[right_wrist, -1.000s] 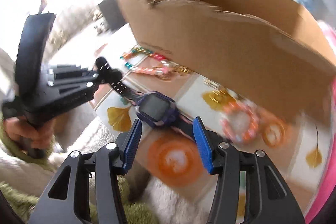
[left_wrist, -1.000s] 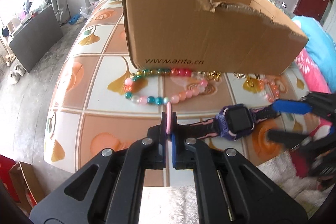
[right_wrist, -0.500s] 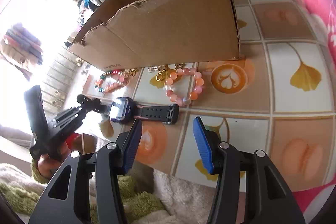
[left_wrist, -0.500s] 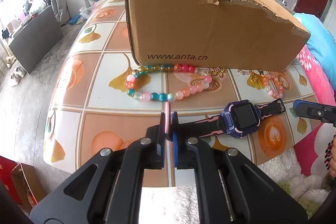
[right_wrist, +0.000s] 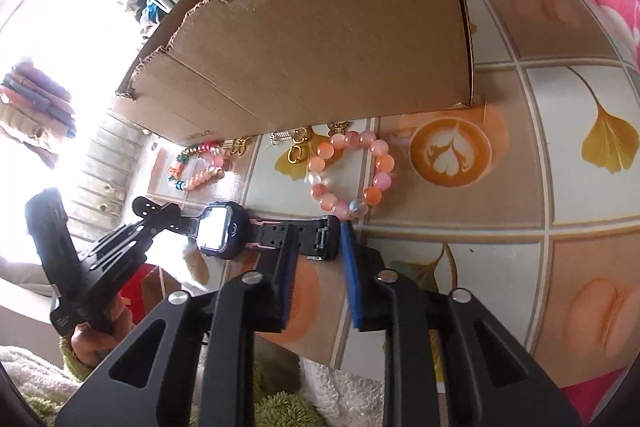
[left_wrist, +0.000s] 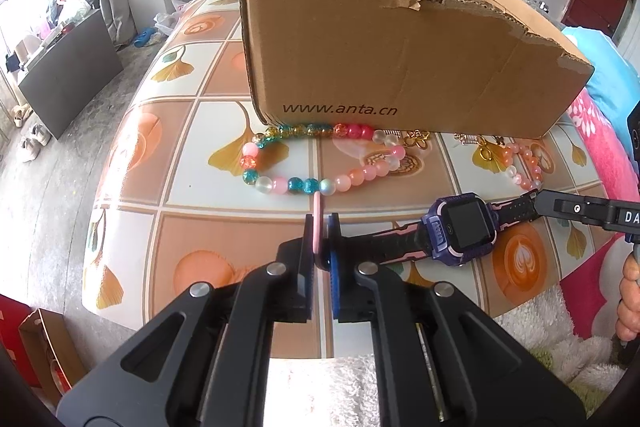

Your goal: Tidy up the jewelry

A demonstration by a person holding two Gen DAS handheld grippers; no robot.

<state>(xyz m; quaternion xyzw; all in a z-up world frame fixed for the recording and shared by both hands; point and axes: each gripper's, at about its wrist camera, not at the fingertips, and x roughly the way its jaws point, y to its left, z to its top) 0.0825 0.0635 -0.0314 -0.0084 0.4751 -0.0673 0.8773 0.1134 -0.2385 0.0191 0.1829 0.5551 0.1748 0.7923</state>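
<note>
1. Plainly, the box [left_wrist: 400, 59] bears the printed address "www.anta.cn" low on its near wall; the right tool's arm shows the letters "DA", cut off by the frame edge.
2. The watch [left_wrist: 464, 227] lies on the desk [left_wrist: 224, 267] in front of the box, its long axis running across the left view, screen facing up.
3. The left hand-held gripper [left_wrist: 322, 239] is clenched on the watch's pink strap end, which stands upright between the pads.
4. The right hand-held gripper [right_wrist: 318, 259] is closing, the buckle end of the strap between its fingers; the pads do not yet press it.
5. A multicolour bead string [left_wrist: 320, 163] and a peach bracelet [right_wrist: 352, 175] lie against the box's foot, beside small gold trinkets [right_wrist: 296, 147].
</note>
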